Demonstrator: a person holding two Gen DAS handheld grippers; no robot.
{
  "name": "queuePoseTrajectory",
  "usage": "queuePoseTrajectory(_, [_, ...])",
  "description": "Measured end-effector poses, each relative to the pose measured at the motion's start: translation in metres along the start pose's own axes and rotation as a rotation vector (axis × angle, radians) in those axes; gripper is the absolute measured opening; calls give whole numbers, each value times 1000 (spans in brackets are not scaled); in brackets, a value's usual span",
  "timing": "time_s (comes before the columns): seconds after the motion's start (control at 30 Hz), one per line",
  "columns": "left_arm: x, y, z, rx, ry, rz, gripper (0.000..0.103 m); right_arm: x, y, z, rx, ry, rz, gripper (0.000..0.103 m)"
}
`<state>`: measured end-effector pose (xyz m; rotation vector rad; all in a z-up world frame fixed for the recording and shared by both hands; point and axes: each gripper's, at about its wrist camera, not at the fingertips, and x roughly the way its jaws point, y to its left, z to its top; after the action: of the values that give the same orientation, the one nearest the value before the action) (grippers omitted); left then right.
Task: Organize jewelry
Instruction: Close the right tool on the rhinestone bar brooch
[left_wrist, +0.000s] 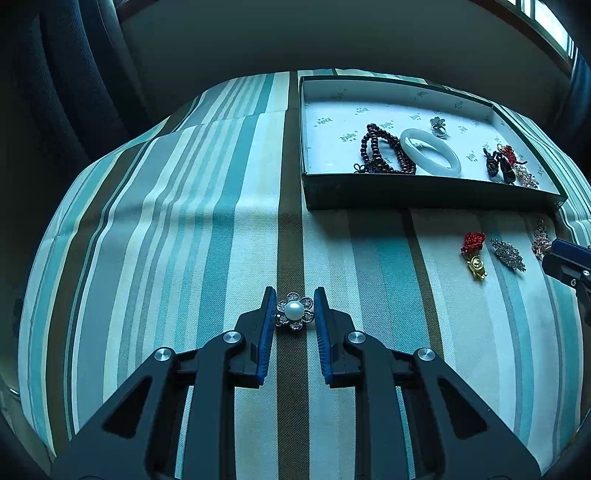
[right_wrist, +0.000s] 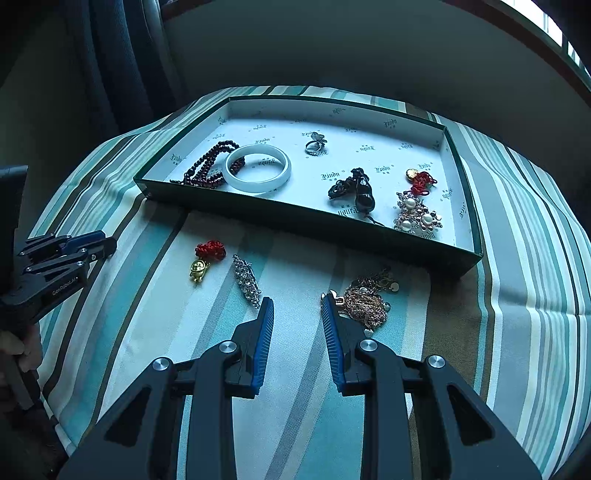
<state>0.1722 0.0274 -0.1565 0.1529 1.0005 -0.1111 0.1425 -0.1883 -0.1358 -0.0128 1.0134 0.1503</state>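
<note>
**Jewelry around the box**

The box (right_wrist: 258, 210) sits on the table (right_wrist: 295, 424). Inside it lie beads (right_wrist: 207, 166), a bangle (right_wrist: 258, 168), a ring (right_wrist: 314, 146) and a brooch (right_wrist: 415, 216). In front of the box lie a charm (right_wrist: 201, 267), a hair clip (right_wrist: 246, 280) and a chain (right_wrist: 365, 301).

The striped tablecloth (left_wrist: 177, 229) is matt woven cloth, creased in places, and the shallow box (right_wrist: 258, 216) on it looks like dark card lined with printed white paper. Inside it the pale bangle (right_wrist: 258, 168) is smooth and glossy like polished stone beside shiny dark bead strands (left_wrist: 380, 149), while the pearl flower brooch (left_wrist: 294, 311) pairs a lustrous pearl with sparkling metal petals. The left gripper (left_wrist: 294, 295) and the right gripper (right_wrist: 297, 306) are matt black plastic with ribbed blue pads and bright metal pins
</note>
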Motion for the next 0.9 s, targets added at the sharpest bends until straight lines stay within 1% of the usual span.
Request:
queuePoseTrajectory(0.37, [0, 7, 1, -16, -7, 13, 21, 4, 2, 9, -8, -5, 11, 28])
queuePoseTrajectory(0.57, [2, 8, 0, -21, -1, 13, 21, 15, 18, 17, -45, 3, 42, 28])
queuePoseTrajectory(0.7, [2, 9, 0, -27, -2, 13, 21, 26, 27, 18, -66, 24, 58, 28])
queuePoseTrajectory(0.83, [2, 10, 0, -30, -2, 13, 21, 35, 30, 16, -68, 44, 63, 28])
queuePoseTrajectory(0.9, [3, 10, 0, -31, -2, 13, 21, 35, 31, 15, -79, 39, 57, 28])
